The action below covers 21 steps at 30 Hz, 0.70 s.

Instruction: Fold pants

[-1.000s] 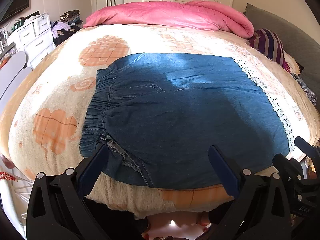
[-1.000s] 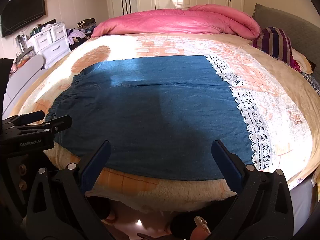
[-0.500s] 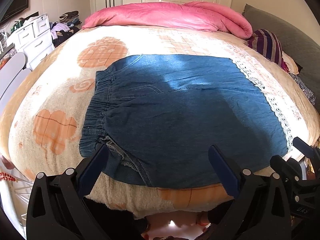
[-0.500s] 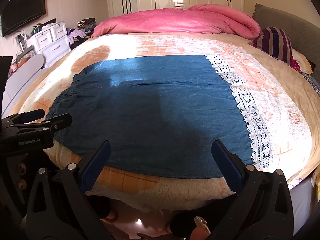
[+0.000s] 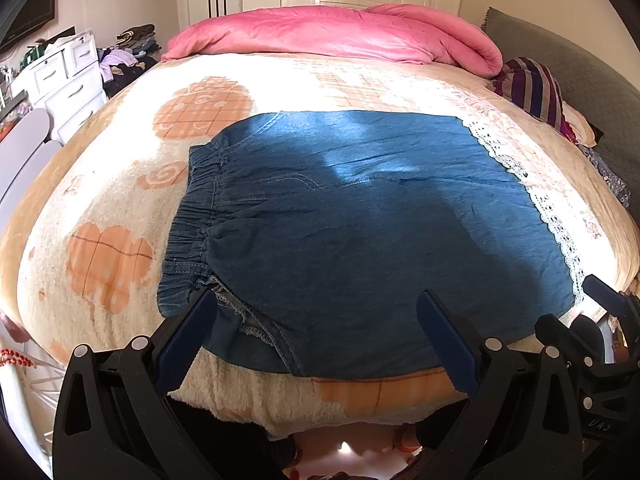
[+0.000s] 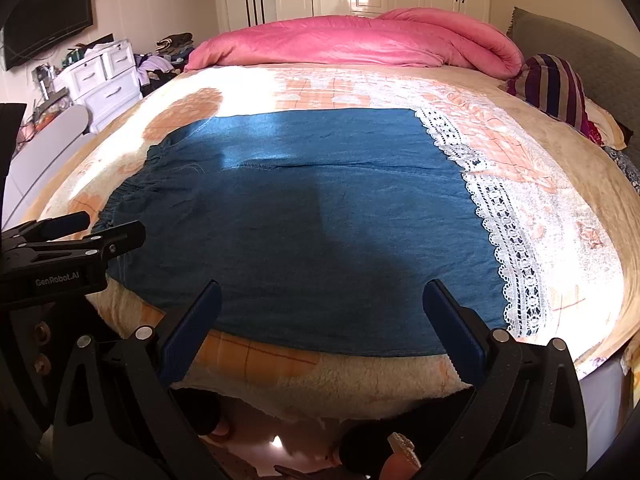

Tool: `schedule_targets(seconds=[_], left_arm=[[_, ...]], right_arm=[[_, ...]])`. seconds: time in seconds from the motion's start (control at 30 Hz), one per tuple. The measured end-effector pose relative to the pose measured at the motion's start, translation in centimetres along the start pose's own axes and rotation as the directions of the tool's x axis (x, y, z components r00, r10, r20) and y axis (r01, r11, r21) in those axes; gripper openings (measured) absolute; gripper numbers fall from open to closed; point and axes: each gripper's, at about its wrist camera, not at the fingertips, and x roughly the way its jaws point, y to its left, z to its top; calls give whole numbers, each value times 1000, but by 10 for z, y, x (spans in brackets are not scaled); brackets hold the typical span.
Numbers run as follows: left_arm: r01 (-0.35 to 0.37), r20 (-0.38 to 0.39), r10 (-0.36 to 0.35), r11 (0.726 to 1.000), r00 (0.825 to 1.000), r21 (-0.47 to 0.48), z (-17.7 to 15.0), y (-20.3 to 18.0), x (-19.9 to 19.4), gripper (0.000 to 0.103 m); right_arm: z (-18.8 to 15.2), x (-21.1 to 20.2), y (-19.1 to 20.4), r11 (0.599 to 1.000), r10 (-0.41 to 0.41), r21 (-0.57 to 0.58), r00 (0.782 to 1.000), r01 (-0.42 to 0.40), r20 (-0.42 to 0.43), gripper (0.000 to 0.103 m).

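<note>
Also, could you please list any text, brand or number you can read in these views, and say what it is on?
"GenRobot.AI": on the side of the left tongs, seen from the right wrist view.
Partial letters on the right tongs, seen from the left wrist view: too small to read.

Blue denim pants (image 5: pixel 360 232), white lace hem (image 6: pixel 508 240), pink duvet (image 5: pixel 332 32), possibly purple-striped pillow (image 5: pixel 532 88)

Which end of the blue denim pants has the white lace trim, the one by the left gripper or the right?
The right gripper end. The blue denim pants carry white lace trim there; the left gripper end has the gathered elastic waistband.
</note>
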Motion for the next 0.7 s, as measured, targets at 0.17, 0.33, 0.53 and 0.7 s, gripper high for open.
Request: schedule_targets(seconds=[0.17, 0.33, 0.53, 0.7], left_arm=[[1, 0, -1, 1000, 1000, 0, 0, 0, 0, 99], [-1, 1, 1, 1000, 1000, 1, 0, 0, 1, 99], [0, 0, 0, 1000, 1000, -1, 2, 2, 2, 99], [-4, 0, 4, 1000, 1000, -25, 10, 9, 8, 99]], right_arm=[[0, 2, 0, 1000, -1, 0, 1000, 1, -5, 95], [0, 3, 0, 1000, -3, 1, 1000, 3, -8, 95], [2, 6, -2, 1000, -7, 1, 1000, 7, -18, 95], [7, 13, -1, 1000, -22, -10, 1000, 22, -16, 95]])
